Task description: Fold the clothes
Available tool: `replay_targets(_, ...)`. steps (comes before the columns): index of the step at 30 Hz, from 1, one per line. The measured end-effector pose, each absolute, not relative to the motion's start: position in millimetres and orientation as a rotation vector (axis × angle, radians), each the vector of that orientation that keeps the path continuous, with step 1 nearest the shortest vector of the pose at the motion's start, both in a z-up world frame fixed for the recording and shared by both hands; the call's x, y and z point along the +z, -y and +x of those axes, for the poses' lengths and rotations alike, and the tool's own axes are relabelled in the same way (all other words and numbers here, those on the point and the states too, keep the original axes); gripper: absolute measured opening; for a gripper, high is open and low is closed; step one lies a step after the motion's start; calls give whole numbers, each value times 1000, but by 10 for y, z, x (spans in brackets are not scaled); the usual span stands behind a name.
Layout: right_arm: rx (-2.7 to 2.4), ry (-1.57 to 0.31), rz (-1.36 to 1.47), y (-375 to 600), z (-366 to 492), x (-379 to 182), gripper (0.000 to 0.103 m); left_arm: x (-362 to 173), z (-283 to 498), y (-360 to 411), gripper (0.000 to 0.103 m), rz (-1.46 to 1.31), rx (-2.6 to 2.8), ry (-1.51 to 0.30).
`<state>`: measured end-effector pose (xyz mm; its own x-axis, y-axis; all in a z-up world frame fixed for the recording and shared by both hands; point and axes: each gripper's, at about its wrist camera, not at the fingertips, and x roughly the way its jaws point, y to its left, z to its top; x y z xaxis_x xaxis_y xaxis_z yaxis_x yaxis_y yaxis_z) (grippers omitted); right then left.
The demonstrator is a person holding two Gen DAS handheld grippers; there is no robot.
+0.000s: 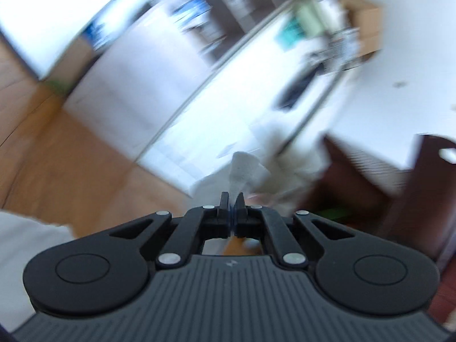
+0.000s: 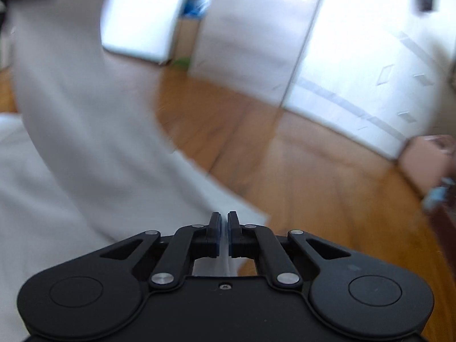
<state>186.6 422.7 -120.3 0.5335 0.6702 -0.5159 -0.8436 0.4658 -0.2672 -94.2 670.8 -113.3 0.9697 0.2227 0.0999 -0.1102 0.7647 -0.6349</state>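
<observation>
Left claw (image 1: pixel 232 196) pinches white cloth (image 1: pixel 245 168) edge; right claw (image 2: pixel 224 216) pinches cloth too — wood floor (image 2: pixel 299 171) open at 2 o'clock.

White garment (image 2: pixel 71 131), plain as far as blur shows; honey-brown wood floor (image 2: pixel 285 171).

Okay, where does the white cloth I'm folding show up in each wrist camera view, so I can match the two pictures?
Left wrist view: the white cloth rises in a small bunch just above centre, pinched in the shut left gripper.
Right wrist view: the white cloth fills the left side, sweeping down to the shut right gripper, which pinches its edge.
Shared landmark: the wooden floor behind the cloth.
</observation>
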Motion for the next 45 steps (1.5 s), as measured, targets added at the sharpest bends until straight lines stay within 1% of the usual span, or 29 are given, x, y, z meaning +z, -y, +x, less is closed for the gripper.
replay_targets(2,959,-314,-570,-4079,1706,-1179,4,-1203,-1176,-6473,2,-675,182,69)
replay_targets(6,995,-240,-738,-3736,1399,-1294,4,-1822,-1364,-6232,3,-732,431,-338)
replay_targets(7,1034,-271,-778,-3649,1367,-1350,3,-1932,-1338,-6260,3,-743,474,-437)
replay_targets(8,1083,-326,-811,-3567,1351,-1415,0,-1990,-1276,-6296,3,-726,499,-530)
replay_targets(9,1111,-373,-839,-3499,1340,-1489,0,-2005,-1237,-6301,3,-689,520,-583)
replay_targets(11,1106,-435,-867,-3403,1341,-1630,0,-1942,-1243,-6287,3,-679,540,-536)
replay_targets(14,1064,-500,-769,-3341,1432,-1588,0,-1883,-1237,-6344,3,-761,544,-438)
replay_targets(15,1043,-522,-726,-3341,1482,-1537,12,-1899,-1208,-6356,3,-775,546,-427)
replay_targets(16,1034,-539,-680,-3339,1541,-1481,15,-1916,-1174,-6349,5,-767,553,-439)
replay_targets(17,1039,-555,-633,-3340,1609,-1437,24,-1936,-1134,-6321,12,-733,567,-476)
replay_targets(18,1052,-570,-586,-3347,1675,-1406,36,-1956,-1094,-6293,16,-700,580,-514)
replay_targets(19,1067,-586,-545,-3363,1737,-1380,40,-1968,-1053,-6266,24,-675,591,-549)
replay_targets(21,1161,-657,-502,-3469,1806,-1361,40,-1975,-974,-6234,33,-720,572,-601)
replay_targets(22,1247,-752,-450,-3536,1817,-1353,40,-2004,-947,-6229,35,-778,565,-623)
replay_targets(24,1367,-1010,-252,-3656,1815,-1390,39,-2065,-902,-6213,35,-886,565,-664)
replay_targets(25,1373,-1081,-170,-3723,1763,-1411,40,-2102,-893,-6194,35,-927,590,-679)
replay_targets(26,1380,-1090,-140,-3793,1667,-1406,40,-2140,-898,-6174,35,-961,623,-698)
replay_targets(28,1420,-985,-205,-3981,1413,-1334,49,-2208,-948,-6129,35,-1001,701,-733)
replay_targets(30,1472,-883,-335,-4258,1201,-1284,66,-2239,-1057,-6092,35,-1023,719,-708)
replay_targets(32,1527,-910,-444,-4572,1124,-1378,72,-2255,-1139,-6112,35,-1047,723,-684)
replay_targets(34,1488,-1003,-512,-4822,1120,-1509,74,-2237,-1205,-6154,35,-1057,742,-663)
replay_targets(35,1484,-999,-495,-4827,1101,-1509,73,-2210,-1234,-6167,35,-1059,752,-652)
replay_targets(36,1508,-993,-466,-4802,1066,-1485,62,-2188,-1256,-6173,35,-1060,753,-642)
replay_targets(37,1541,-1001,-437,-4761,1030,-1482,49,-2173,-1266,-6184,37,-1060,747,-634)
replay_targets(38,1570,-1009,-417,-4717,988,-1490,20,-2158,-1279,-6190,39,-1059,739,-624)
replay_targets(39,1593,-1003,-416,-4677,927,-1505,8,-2144,-1300,-6188,39,-1055,725,-602)
replay_targets(43,1649,-772,-525,-4443,604,-1494,8,-2105,-1306,-6185,41,-1008,677,-533)
replay_targets(45,1676,-708,-582,-4355,490,-1479,8,-2090,-1319,-6189,41,-1033,642,-490)
